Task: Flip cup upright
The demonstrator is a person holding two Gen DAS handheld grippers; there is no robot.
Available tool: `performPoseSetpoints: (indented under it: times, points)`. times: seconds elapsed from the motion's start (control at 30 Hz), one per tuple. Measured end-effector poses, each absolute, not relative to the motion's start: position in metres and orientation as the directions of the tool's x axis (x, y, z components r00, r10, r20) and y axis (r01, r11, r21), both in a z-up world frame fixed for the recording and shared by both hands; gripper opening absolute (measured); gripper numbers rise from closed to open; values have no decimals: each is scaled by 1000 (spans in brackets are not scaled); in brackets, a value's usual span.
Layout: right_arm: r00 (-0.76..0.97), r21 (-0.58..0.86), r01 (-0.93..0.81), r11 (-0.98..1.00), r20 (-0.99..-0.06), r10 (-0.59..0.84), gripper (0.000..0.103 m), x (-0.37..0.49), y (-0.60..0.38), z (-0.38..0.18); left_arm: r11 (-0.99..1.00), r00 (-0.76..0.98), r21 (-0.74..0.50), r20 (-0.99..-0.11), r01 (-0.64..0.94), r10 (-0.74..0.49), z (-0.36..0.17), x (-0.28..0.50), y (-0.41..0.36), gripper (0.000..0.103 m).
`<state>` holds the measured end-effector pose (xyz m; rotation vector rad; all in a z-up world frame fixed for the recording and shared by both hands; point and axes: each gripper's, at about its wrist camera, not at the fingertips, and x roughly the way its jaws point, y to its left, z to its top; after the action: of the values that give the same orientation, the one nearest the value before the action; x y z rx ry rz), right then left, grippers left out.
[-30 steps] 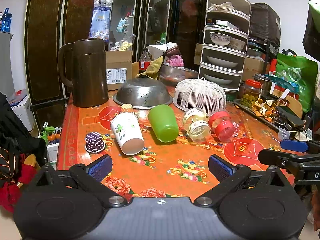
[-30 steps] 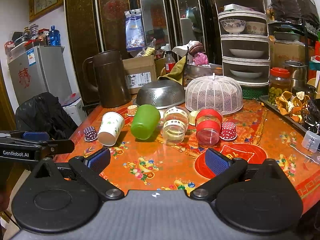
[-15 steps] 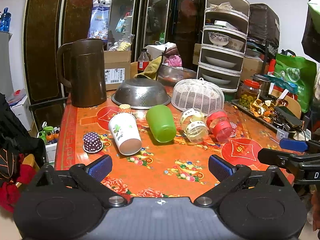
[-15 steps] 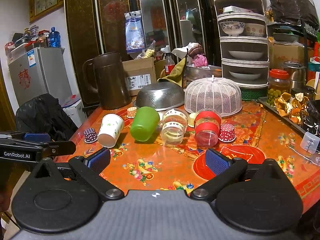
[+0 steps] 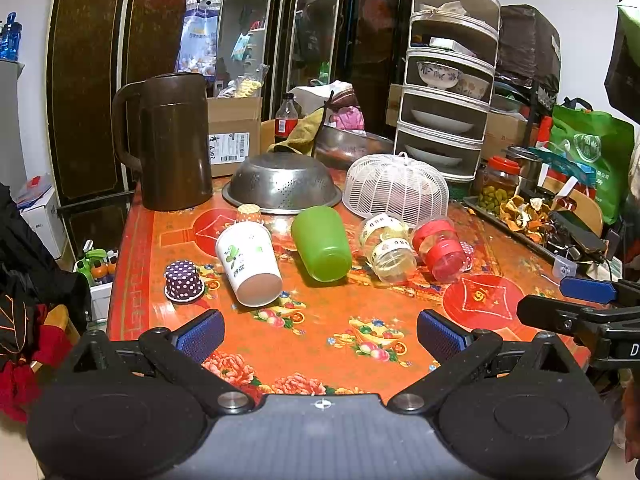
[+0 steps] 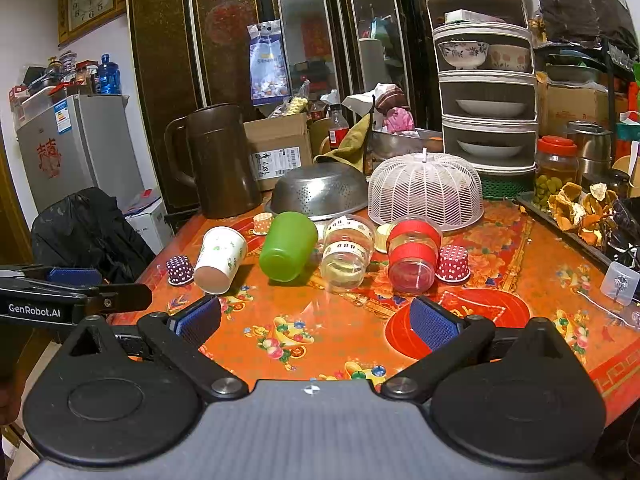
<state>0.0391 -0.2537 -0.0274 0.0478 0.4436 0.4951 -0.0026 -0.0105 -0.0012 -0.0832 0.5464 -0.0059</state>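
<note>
L gripper [image 5: 320,336]: jaws spread wide, nothing held, low over near table edge.
R gripper [image 6: 316,322]: same, gaping & empty.
Cups: 4 lying on sides in a row at 12 o'clock; none upright yet.
Paper cup [image 5: 249,263]: 11 o'clock from L, light, thin wall, crushes easy; pinch mid-body, gently.
Green cup [image 5: 322,243]: stiff plastic, smooth, prob slippery; will roll.
Clear cups: taped one [image 6: 346,254], red-banded one [image 6: 412,259], 12–1 o'clock from R; light, rigid.
</note>
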Motion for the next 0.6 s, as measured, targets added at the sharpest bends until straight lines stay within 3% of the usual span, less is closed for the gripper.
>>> performPoseSetpoints:
  times: [0.6]
  points:
    - [787,154,-451,879,-396,473,102,41,-256,-28,997,852,-81,-523,-19,-27,-2,-2,-10,103]
